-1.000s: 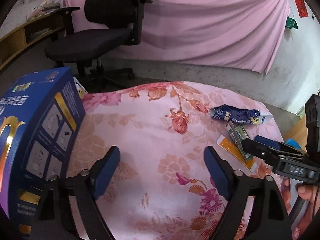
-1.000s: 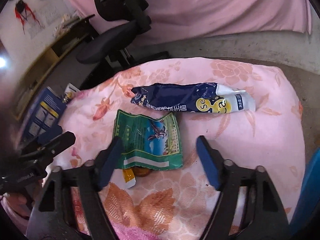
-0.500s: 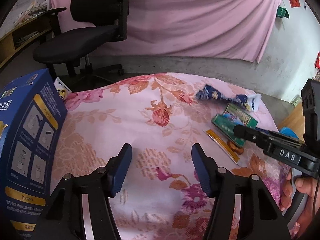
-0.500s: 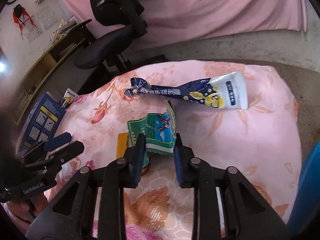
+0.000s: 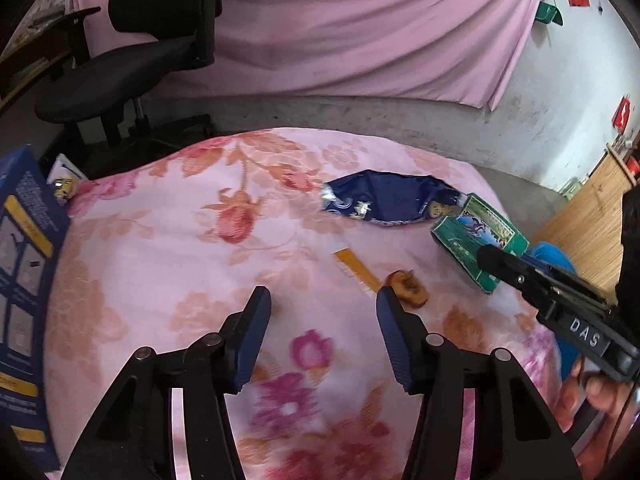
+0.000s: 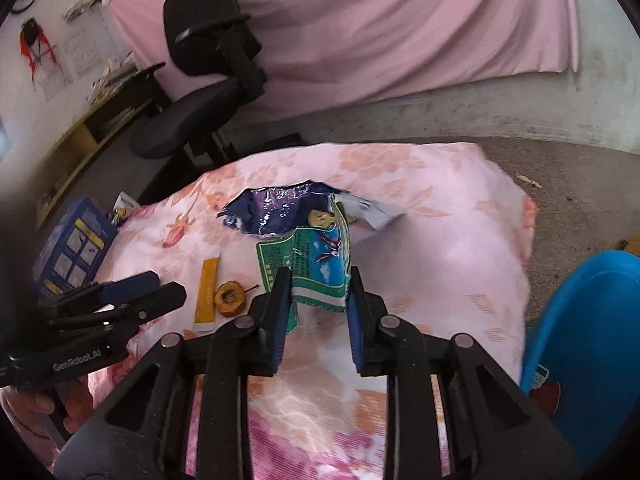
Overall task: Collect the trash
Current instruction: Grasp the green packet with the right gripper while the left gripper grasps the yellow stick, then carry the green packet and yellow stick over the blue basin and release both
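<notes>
Right gripper (image 6: 316, 280) clamped on green wrapper (image 6: 316, 264), lifted above floral cloth (image 6: 432, 264) (lower edge hidden behind fingers). Left gripper (image 5: 322, 300) wide apart, holding nothing. Dark blue bag (image 5: 384, 204), yellow sachet (image 6: 207, 292) lying on cloth.

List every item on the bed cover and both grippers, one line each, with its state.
green wrapper: pinched, lifted off the cover
right gripper: shut on the green wrapper
left gripper: open, holding nothing
blue wrapper: crumpled, lying on the floral cover
orange sachet: lying flat
brown round scrap: lying beside the orange sachet
blue box: standing at the cover's left edge
</notes>
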`<action>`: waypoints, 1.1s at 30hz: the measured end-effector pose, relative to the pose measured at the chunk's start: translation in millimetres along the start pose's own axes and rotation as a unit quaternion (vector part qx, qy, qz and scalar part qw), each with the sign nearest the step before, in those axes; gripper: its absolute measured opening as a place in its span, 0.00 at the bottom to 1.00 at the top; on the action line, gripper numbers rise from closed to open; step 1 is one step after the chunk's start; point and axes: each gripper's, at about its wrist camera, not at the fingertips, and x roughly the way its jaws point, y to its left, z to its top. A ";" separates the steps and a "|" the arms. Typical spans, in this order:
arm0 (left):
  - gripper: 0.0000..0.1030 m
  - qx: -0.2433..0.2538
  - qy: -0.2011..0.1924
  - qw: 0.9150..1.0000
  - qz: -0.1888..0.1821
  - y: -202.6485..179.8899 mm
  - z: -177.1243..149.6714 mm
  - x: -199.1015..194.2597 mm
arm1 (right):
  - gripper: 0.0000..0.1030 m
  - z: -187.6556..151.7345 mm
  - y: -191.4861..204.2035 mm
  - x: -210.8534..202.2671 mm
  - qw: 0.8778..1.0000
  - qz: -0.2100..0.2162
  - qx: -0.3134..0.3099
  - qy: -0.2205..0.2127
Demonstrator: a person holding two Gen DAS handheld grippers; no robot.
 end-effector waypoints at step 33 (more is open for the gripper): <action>0.01 0.029 -0.124 0.991 -0.050 -19.0 -16.4 -57.0 | 0.54 -16.5 15.1 -60.4 0.993 0.024 -0.028 -0.110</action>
